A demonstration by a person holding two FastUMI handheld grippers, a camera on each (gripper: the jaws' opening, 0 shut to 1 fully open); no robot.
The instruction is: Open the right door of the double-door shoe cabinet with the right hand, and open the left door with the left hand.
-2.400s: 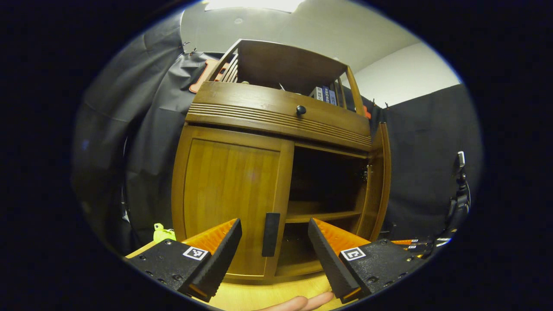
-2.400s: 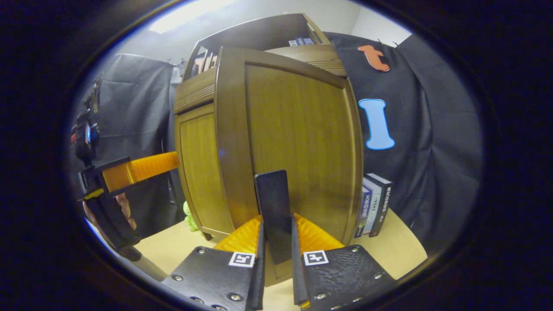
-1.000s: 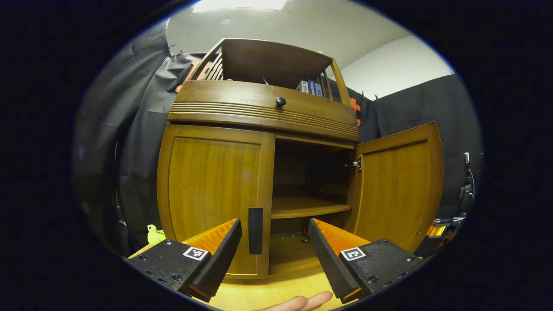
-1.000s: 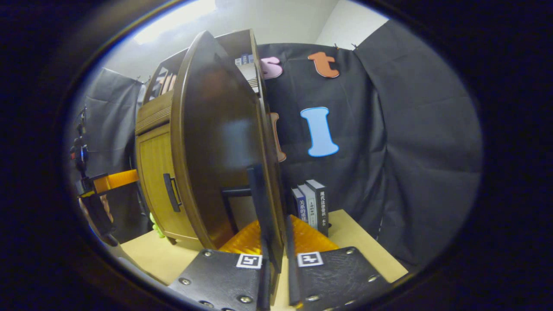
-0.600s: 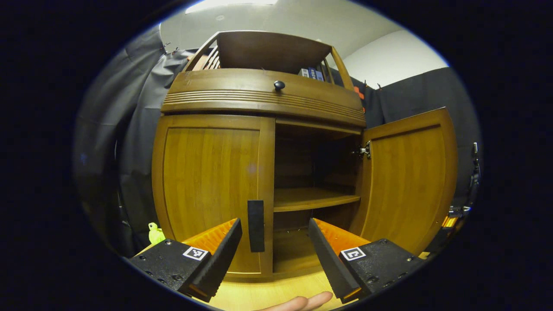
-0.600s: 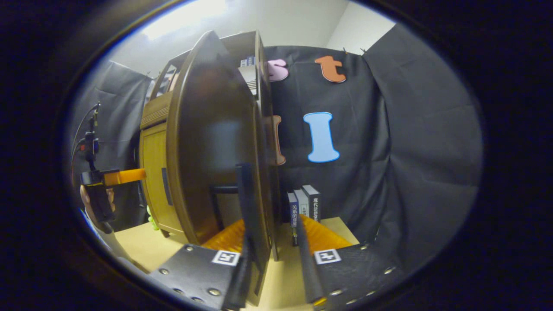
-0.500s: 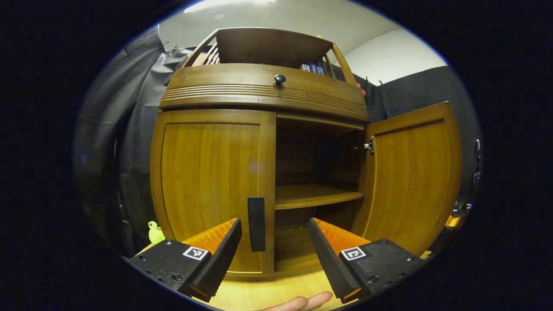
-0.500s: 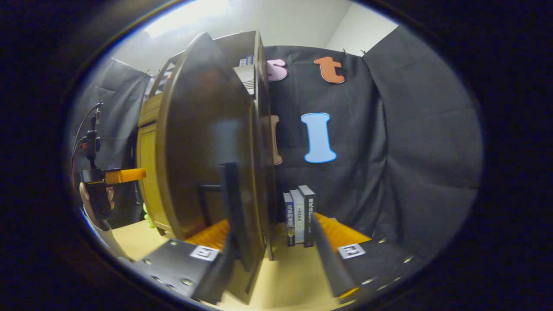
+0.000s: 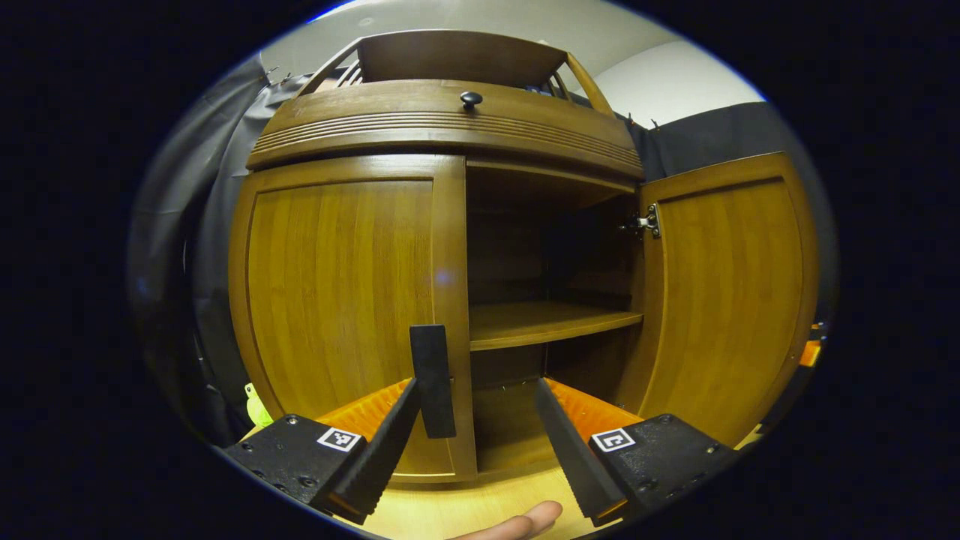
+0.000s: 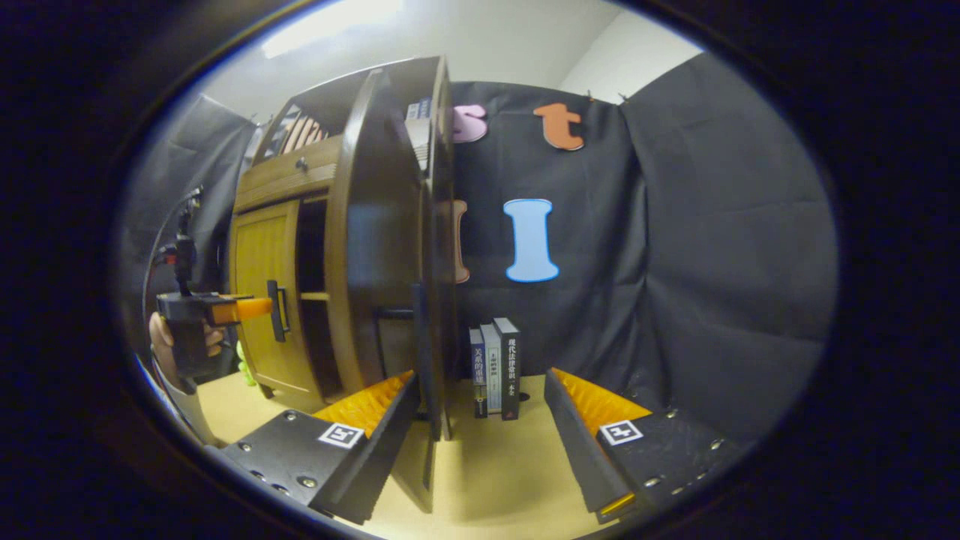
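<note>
The wooden shoe cabinet [image 9: 442, 135] fills the left gripper view. Its left door [image 9: 337, 277] is closed, and its dark vertical handle [image 9: 433, 379] stands between my open left gripper's [image 9: 476, 424] fingers, close to the left finger [image 9: 379, 450]. The right door [image 9: 727, 292] is swung wide open. In the right gripper view that door [image 10: 379, 240] is seen almost edge-on, its handle [image 10: 421, 352] just right of the left finger [image 10: 375, 442]. My right gripper [image 10: 480, 431] is open and holds nothing. The left gripper [image 10: 214, 309], in a hand, hovers by the left door's handle [image 10: 276, 311].
An inner shelf [image 9: 551, 322] shows in the open right half. A drawer with a round knob [image 9: 471, 98] sits above the doors. Three books [image 10: 495, 367] stand on the tan table [image 10: 495, 480] against the black cloth. A green toy [image 9: 255, 409] lies left of the cabinet.
My right gripper opened and let go of the right door's handle after swinging the door wide. The left gripper moved closer to the left door's handle.
</note>
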